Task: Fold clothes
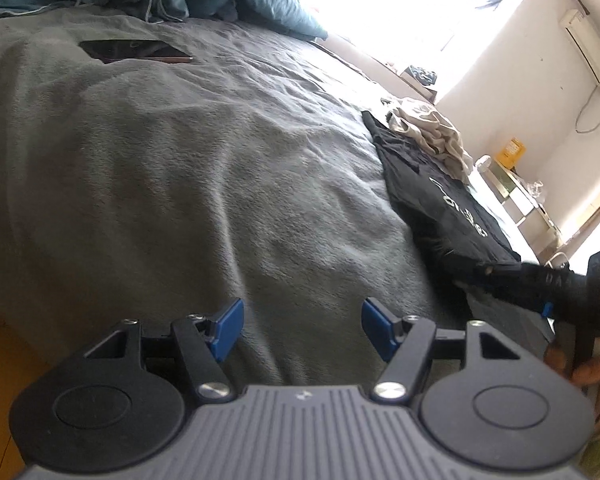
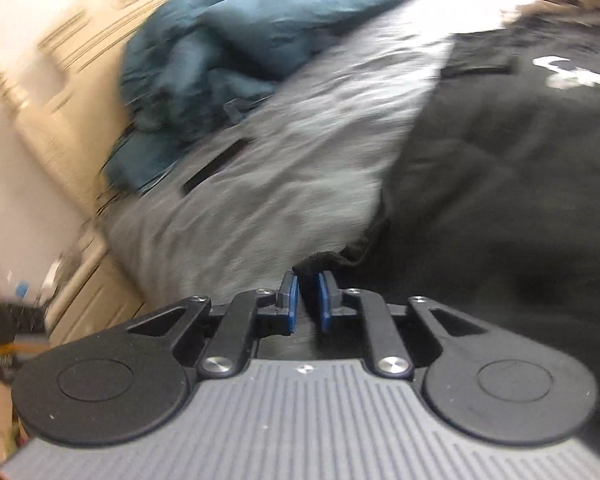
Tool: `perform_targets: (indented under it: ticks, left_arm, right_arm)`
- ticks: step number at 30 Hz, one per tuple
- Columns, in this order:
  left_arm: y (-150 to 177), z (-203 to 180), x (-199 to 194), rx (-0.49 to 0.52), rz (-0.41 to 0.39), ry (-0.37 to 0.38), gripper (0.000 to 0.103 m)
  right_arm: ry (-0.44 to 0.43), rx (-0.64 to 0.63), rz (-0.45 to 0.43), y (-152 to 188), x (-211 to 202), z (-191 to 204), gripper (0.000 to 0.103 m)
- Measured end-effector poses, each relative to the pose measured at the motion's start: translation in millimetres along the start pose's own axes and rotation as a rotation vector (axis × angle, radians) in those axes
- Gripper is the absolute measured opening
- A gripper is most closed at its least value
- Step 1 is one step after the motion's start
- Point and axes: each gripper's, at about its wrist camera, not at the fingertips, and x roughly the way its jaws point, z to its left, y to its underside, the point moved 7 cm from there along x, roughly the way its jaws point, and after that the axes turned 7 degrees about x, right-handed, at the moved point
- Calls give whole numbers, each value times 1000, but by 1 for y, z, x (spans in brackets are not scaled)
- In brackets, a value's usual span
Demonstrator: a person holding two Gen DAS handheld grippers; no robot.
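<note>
Black cloth, the garment's [image 2: 500, 184] hem, sits clenched in our right gripper [image 2: 308, 292] to drag it across the bed [image 1: 180, 180]; our left gripper [image 1: 302, 328] hovers released, ready for another corner.

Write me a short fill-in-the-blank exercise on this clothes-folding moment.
1. The right hand-held gripper is shut on the edge of the ____ garment.
2. The left hand-held gripper is ____, with nothing between its pads.
3. A dark phone lies on the ____ blanket.

Missing words: black; open; grey
</note>
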Motion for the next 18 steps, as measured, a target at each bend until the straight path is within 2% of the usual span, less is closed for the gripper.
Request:
perform_targets:
  ticks: [3,6,10,12,14,17,18]
  left_arm:
    - [0,0,0,-11,-2,-2,66]
    - [-3,-7,4,-8,-6,4,66]
    - [-15,-25,14,31,-12,31,66]
    - [-25,-39,24,74,-21,49,66]
    - [-35,-58,38,124,-26,74,65]
    - [-44,-84,65,198,-10,100,63]
    - [-45,-90,74,225,-6,88,62]
  right_arm:
    - [-15,-40,54,15,18,14,14]
    - [-42,-16,91,26,20,13,20]
    - [-66,26,15,17,-15,-2,25]
    - [-21,35,-62,9,-38,-15,25]
    - [76,31,-132,0,-58,-32,25]
    - [189,16,-185,-9,-73,-52,25]
    - [222,9,-194,-10,-75,-57,25]
